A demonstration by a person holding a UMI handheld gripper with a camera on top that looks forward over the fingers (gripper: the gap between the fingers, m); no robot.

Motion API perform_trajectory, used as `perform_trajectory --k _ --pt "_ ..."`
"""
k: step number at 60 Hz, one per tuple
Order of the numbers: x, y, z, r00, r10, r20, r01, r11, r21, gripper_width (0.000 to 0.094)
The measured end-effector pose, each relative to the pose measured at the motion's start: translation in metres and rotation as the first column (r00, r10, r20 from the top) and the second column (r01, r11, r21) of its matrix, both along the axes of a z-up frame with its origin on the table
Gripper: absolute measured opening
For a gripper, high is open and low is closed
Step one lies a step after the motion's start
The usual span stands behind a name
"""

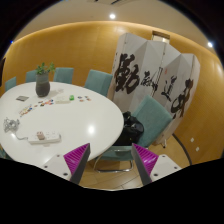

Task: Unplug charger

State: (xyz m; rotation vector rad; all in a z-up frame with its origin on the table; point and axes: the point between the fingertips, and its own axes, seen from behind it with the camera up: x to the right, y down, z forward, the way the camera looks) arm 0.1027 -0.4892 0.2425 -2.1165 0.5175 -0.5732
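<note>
Bottom centre of the frame: two-finger gripper [108, 160] with magenta pads [76, 155], spread wide, nothing between the fingers, just floor and table edge showing through the gap. Left half of the frame: big round white table [75, 118], sitting ahead and to the left of the fingers. On it, toward the lower left, a flat white power strip with a plug or charger stuck in it [40, 137], cable trailing off left; too small to tell which bit is the charger itself. Well apart from the fingers, up on the tabletop. Further back on the table, a dark pot with a green plant [42, 80], plus a few small bits scattered around, can't make them out. Around the table: teal upholstered chairs [152, 113]. Upper right: white folding screen with big black calligraphy [152, 75], standing against a curved orange-tan wall [70, 45].
</note>
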Motion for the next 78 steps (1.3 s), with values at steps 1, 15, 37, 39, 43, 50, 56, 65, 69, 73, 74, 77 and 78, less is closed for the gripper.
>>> perform_trajectory --k 1,15,37,39,43,50,56,65,69,73,74,77,78 --pt "0.000 0.000 0.000 1.000 0.000 0.001 0.000 1.000 -0.001 0.0871" --pt "-0.009 -0.023 -0.035 1.000 0.014 -0.011 -0.014 1.000 -0.026 0.0870" --pt "-0.184 0.043 -0.137 0.922 0.338 -0.187 -0.342 0.940 0.012 0.0880" --pt "-0.201 0.062 -0.140 0.909 0.366 -0.201 -0.366 0.930 0.036 0.0880" --pt "-0.230 0.105 -0.143 0.886 0.416 -0.207 -0.408 0.909 0.083 0.0880" --pt "-0.258 0.184 -0.154 0.866 0.467 -0.178 -0.450 0.884 0.130 0.0873" --pt "-0.260 0.241 -0.173 0.870 0.469 -0.154 -0.451 0.882 0.139 0.0869" --pt "-0.260 0.302 -0.209 0.878 0.444 -0.178 -0.422 0.894 0.150 0.0735" --pt "-0.252 0.315 -0.216 0.894 0.424 -0.146 -0.406 0.903 0.140 0.0516" --pt "-0.244 0.320 -0.215 0.910 0.402 -0.100 -0.387 0.911 0.145 0.0386" --pt "-0.242 0.319 -0.216 0.912 0.398 -0.098 -0.381 0.912 0.150 0.0367" --pt "-0.243 0.319 -0.218 0.910 0.397 -0.116 -0.377 0.912 0.162 0.0315" --pt "-0.244 0.319 -0.218 0.909 0.400 -0.119 -0.380 0.911 0.160 0.0303"
